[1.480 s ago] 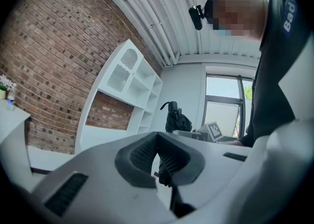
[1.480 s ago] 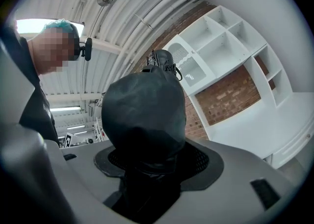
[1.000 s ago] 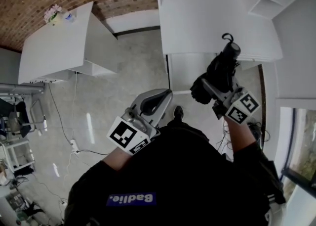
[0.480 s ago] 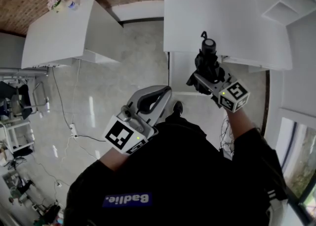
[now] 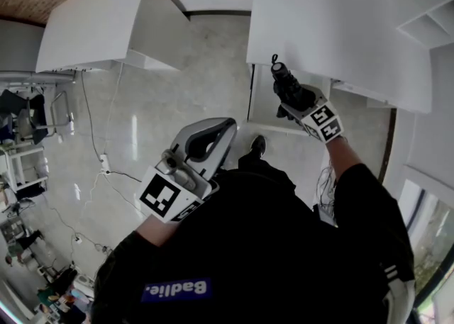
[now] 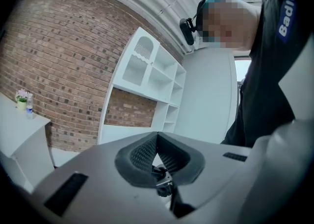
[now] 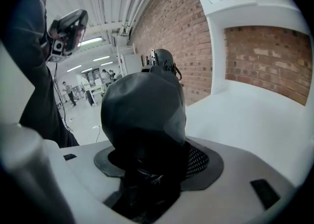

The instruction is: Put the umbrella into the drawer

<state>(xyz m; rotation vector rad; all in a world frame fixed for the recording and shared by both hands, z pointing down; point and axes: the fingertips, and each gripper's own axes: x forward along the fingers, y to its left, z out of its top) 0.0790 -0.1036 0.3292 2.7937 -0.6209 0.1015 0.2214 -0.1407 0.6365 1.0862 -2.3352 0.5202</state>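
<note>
Upper right of the head view, at the white cabinet's (image 5: 340, 25) front edge: umbrella held aloft.
Right gripper (image 5: 298, 108) clamped on the folded black umbrella (image 5: 287, 87); long axis runs toward upper left, strap end leading. Left gripper (image 5: 220, 130) jaws together, empty. Best to lay it level along the drawer; the drawer is not clearly seen.

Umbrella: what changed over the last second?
The right gripper, still shut on the umbrella, has carried it lower and farther from the head camera, toward the front edge of the white cabinet. Nothing was taken hold of or let go. The left gripper stays shut and empty near the person's body.
</note>
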